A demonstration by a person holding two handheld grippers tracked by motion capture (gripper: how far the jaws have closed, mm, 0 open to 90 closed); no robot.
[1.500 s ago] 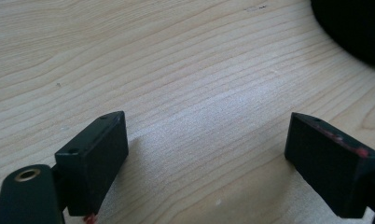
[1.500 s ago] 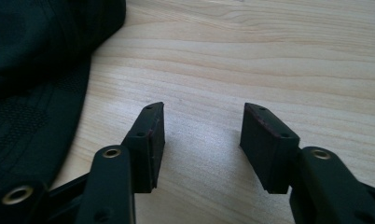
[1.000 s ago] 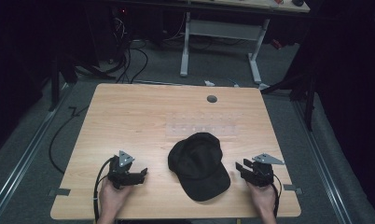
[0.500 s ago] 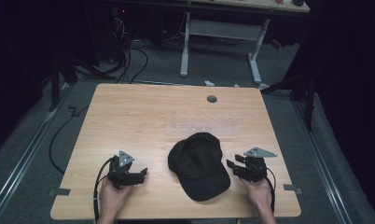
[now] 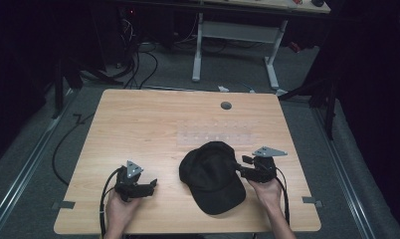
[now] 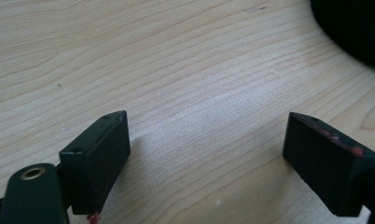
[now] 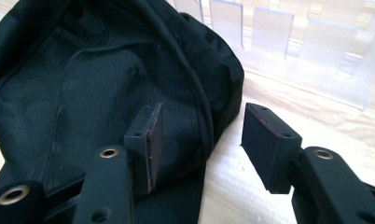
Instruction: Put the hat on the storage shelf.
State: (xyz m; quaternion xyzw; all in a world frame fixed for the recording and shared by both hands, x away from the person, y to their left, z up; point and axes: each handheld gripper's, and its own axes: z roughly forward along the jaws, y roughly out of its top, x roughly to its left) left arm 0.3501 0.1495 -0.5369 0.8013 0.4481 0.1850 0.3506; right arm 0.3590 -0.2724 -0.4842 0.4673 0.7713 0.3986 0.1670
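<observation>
Right claw [image 5: 240, 167] reaches level at the black cap's [image 5: 213, 177] right edge, its jaws just opening, one over the fabric and one beside it, the rim between them unpinched. Left claw [image 5: 150, 185], spread wide, rests low on the tabletop [image 5: 153, 119], well left of the cap. Beyond the cap stands a clear rack [image 5: 215, 135].

We take the table [image 5: 153, 124] as landmark. A round grommet [image 5: 226, 105] sits in its top near the far edge. A clear rack [image 5: 215, 135] with upright dividers lies on the table, nearer than the grommet. Beyond the far edge stands a white frame [image 5: 235, 32] on the grey floor [image 5: 34, 164]. Cables [image 5: 138, 59] lie beyond the far left corner. Two tape strips [image 5: 62, 204] mark the floor beside the near corners.
</observation>
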